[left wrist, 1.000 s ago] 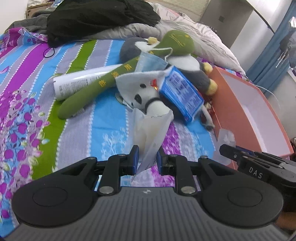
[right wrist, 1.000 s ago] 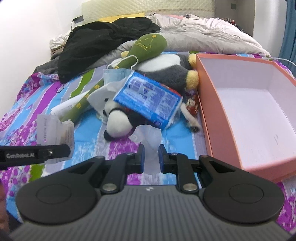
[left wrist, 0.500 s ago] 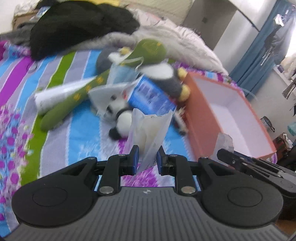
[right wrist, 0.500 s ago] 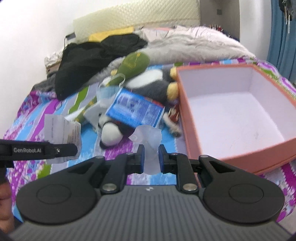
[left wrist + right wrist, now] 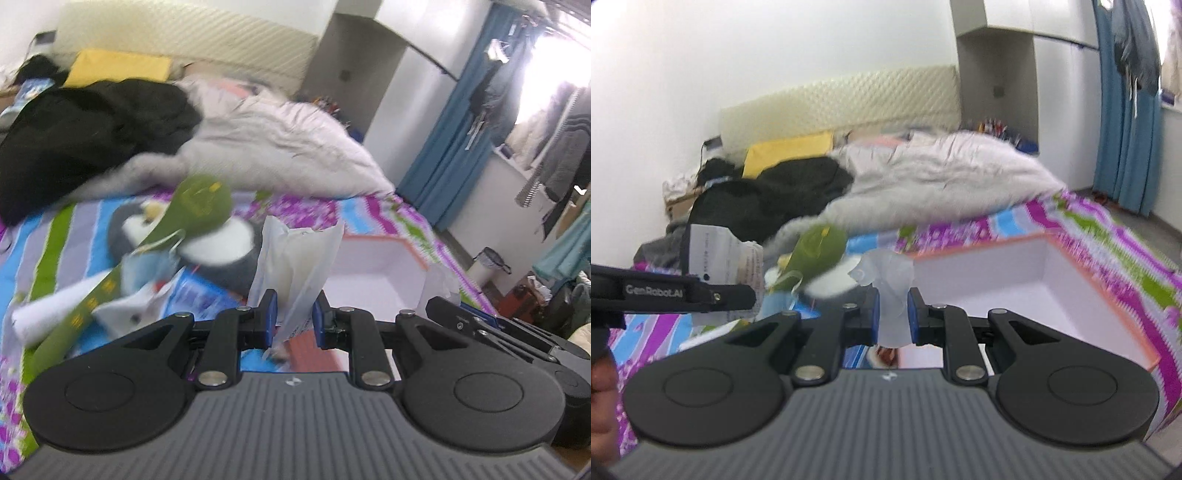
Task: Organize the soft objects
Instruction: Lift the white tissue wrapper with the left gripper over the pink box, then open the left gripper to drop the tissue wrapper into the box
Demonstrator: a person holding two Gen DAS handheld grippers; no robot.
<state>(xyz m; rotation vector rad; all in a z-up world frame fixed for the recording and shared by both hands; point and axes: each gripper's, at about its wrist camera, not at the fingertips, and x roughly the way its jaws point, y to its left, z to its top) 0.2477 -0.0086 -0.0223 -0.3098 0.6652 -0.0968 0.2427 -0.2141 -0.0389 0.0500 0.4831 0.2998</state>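
Item: crinkled white plastic-and-paper packet (image 5: 295,266), pinched upright in the left tongs (image 5: 293,320). Item: wad of thin translucent plastic film (image 5: 892,295), pinched in the right tongs (image 5: 891,314). Both are held above the striped bed, near the open orange cardboard box with white lining (image 5: 1015,291). A green long plush toy (image 5: 199,206) is seen far left. Risk, as judged: the light, slippery film may be lost mid-carry, or dropped on the box rim if released early.
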